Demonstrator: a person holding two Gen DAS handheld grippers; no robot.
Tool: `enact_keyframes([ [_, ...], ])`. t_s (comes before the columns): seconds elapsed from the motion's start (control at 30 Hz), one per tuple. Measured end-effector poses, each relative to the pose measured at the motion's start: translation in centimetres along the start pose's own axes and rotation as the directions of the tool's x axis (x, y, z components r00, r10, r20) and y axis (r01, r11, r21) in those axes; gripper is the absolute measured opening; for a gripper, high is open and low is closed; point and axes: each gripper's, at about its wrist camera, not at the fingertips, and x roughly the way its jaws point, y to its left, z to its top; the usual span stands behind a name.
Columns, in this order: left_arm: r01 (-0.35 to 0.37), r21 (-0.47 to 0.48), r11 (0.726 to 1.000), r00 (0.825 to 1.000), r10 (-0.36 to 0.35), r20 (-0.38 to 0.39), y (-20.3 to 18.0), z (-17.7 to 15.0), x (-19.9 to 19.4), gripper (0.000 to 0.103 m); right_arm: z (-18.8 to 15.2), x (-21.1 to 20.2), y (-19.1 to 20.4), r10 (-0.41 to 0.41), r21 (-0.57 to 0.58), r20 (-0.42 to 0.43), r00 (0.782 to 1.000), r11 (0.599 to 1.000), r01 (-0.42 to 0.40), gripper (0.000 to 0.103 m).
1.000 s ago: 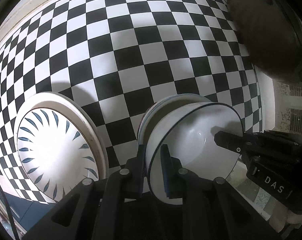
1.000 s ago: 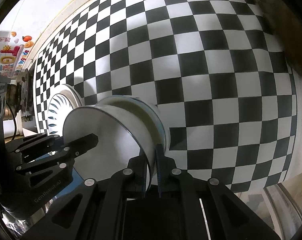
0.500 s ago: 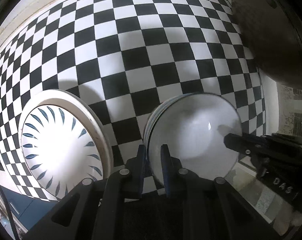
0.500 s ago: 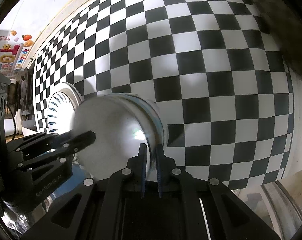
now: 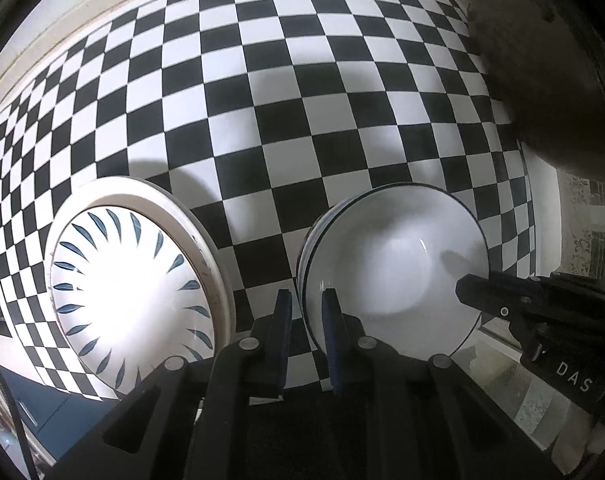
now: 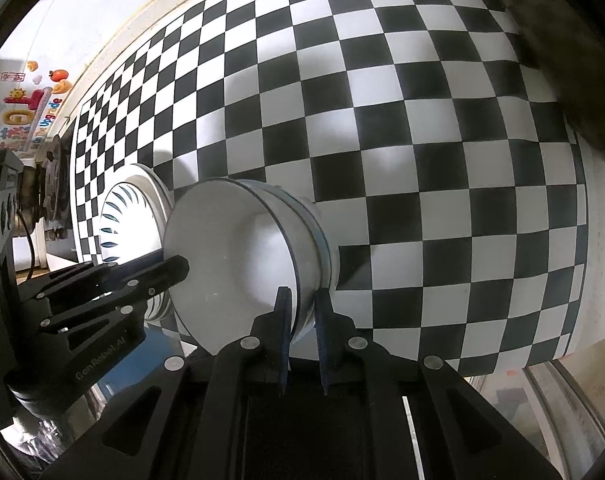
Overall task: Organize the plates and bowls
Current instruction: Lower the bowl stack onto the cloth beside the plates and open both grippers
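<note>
Left wrist view: the left gripper [image 5: 306, 312] is clamped on the white bowl [image 5: 394, 268] rim at six o'clock; the right gripper [image 6: 302, 312] pinches the opposite rim; patterned plate [image 5: 130, 288] sits at nine o'clock.

Two stacked white bowls [image 5: 394, 268], one leaf-patterned plate [image 5: 130, 280], two tongs, one checkered cloth [image 5: 302, 120]

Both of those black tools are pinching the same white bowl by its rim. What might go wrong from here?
1. Each tool, left and right, grips only a thin bit of the bowl's rim, so it might slip.
2. The bowl sits nested in another bowl; pulling unevenly may drag that one.
3. The patterned plate lies close beside and might get knocked.
</note>
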Motion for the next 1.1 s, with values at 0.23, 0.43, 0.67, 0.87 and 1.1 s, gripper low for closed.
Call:
enact_keyframes([
  [0.23, 0.001, 0.019, 1.0, 0.998, -0.002, 0.061, -0.7, -1.3, -3.2, 0.014, -1.3, -2.4, 1.5, -0.037, -0.039, 0.057, 0.998, 0.998, 0.039, 0.014],
  [0.43, 0.008, 0.048, 0.999, 0.992, -0.014, 0.122, -1.1, -3.1, -6.9, 0.014, -3.4, -6.0, 3.3, -0.047, -0.066, 0.125, 0.991, 0.996, 0.056, 0.014],
  [0.67, 0.025, 0.06, 0.998, 0.982, -0.036, 0.186, -0.9, -4.9, -10.6, 0.014, -5.8, -9.8, 5.1, -0.04, -0.079, 0.197, 0.98, 0.995, 0.056, 0.014],
  [0.87, 0.036, 0.054, 0.998, 0.973, -0.047, 0.227, -0.5, -6.0, -12.8, 0.014, -7.4, -11.9, 5.9, -0.036, -0.081, 0.234, 0.972, 0.995, 0.056, 0.014],
  [1.1, 0.045, 0.046, 0.998, 0.969, -0.055, 0.242, -0.1, -6.7, -13.5, 0.014, -8.3, -13.6, 6.1, -0.041, -0.07, 0.269, 0.962, 0.996, 0.062, 0.014],
])
